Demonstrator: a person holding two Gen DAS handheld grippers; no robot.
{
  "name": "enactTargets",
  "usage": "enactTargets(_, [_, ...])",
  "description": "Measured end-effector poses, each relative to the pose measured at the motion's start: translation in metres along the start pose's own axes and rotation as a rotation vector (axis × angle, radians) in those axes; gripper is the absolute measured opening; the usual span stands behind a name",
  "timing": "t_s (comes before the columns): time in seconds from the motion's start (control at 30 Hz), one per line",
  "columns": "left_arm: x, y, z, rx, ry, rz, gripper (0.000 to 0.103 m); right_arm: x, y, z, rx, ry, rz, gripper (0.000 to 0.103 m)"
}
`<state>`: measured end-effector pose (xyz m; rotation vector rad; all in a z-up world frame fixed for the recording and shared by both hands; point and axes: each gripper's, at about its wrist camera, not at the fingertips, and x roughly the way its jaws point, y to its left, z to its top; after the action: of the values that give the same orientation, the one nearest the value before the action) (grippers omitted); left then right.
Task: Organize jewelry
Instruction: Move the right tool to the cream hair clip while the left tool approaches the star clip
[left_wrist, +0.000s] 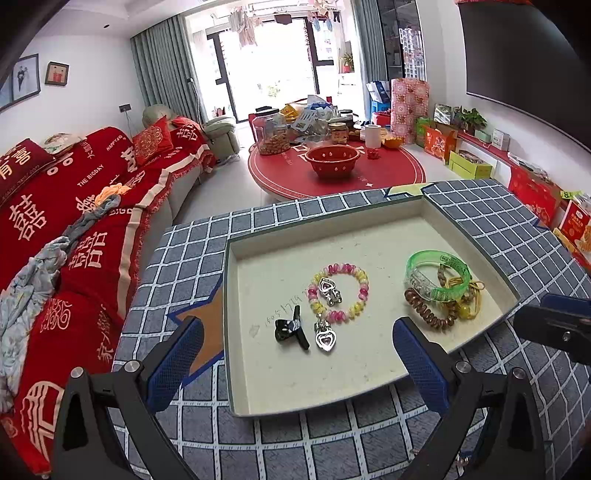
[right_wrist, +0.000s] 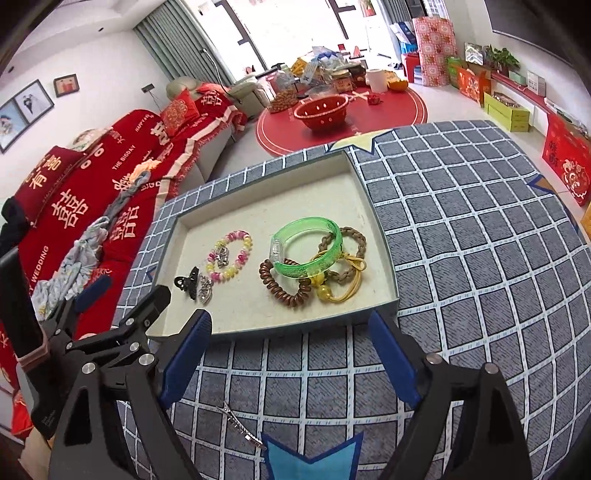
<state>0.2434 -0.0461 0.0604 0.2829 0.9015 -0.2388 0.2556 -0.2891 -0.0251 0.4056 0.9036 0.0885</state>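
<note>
Both the left gripper (left_wrist: 297, 354) and the right gripper (right_wrist: 290, 354) are open and empty. One silver hair clip (right_wrist: 242, 428) lies outside the tray (right_wrist: 380, 221), near the right gripper; it is thin and could slip from the pads.

Each hand-held gripper (left_wrist: 297, 354) has black arms, silver screws and 2 blue-padded fingers (right_wrist: 186, 356).

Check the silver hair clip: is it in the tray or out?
Out. The silver hair clip lies on the checked cloth in front of the tray, near the open right gripper.
</note>
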Motion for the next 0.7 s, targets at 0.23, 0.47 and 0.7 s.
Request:
enactTargets(0.23, [-0.029, -0.002, -0.021, 0.017, 0.02, -0.07, 0.103, -0.027, -0.003, -0.016, 0.023, -0.022, -0.002, 0.089])
enactTargets(0.47, [-0.045, -0.009, -0.042, 0.029, 0.08, -0.094, 0.103, -0.042, -0.005, -0.041, -0.015, 0.041, 0.004, 0.089])
enactTargets(0.7, [-0.046, -0.01, -0.064, -0.008, 0.135, -0.121, 0.103, -0.048, -0.003, -0.088, -0.123, 0.109, 0.004, 0.089])
